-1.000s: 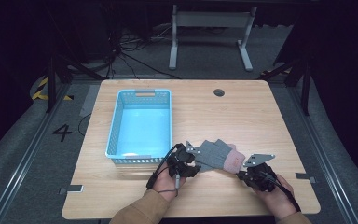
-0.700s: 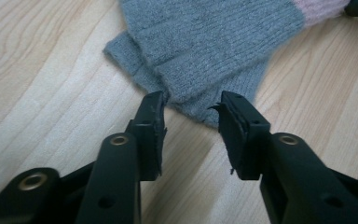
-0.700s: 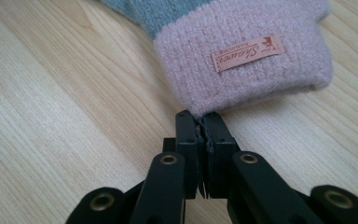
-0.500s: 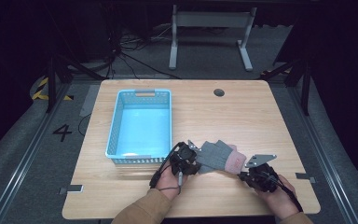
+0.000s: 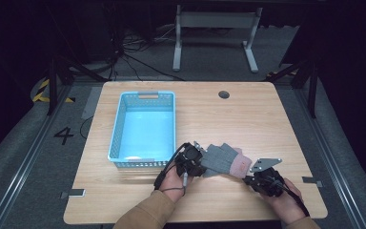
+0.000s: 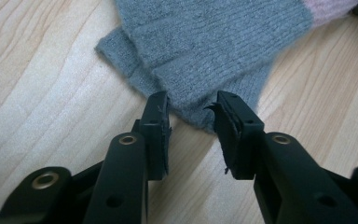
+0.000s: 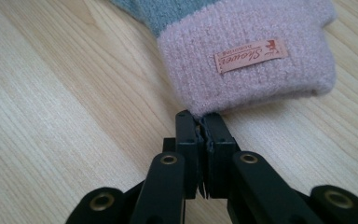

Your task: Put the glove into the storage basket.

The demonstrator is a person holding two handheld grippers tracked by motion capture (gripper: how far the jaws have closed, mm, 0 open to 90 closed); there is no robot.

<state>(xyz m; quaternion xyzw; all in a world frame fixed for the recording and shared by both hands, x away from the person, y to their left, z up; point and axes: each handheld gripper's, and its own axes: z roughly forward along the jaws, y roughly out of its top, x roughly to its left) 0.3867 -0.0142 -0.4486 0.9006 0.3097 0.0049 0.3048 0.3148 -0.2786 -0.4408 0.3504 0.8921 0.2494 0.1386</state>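
Left gripper closing on the glove's finger end; right gripper already pinching the cuff.

In the high view the blue basket (image 5: 143, 126) sits at centre left of the table (image 5: 267, 119), and the glove (image 5: 224, 160) lies flat to its lower right, between the two tools. Since the earlier pictures the left gripper (image 5: 190, 160) has edged up to the glove, and its jaws have just been narrowing: in the left gripper view a grey fingertip (image 6: 193, 112) lies in the gap, the pads not yet pressing. That suggests a two-point grasp is nearly made. The right gripper (image 7: 198, 122), at lower right, is clamped on the pink cuff (image 7: 247, 70) edge.
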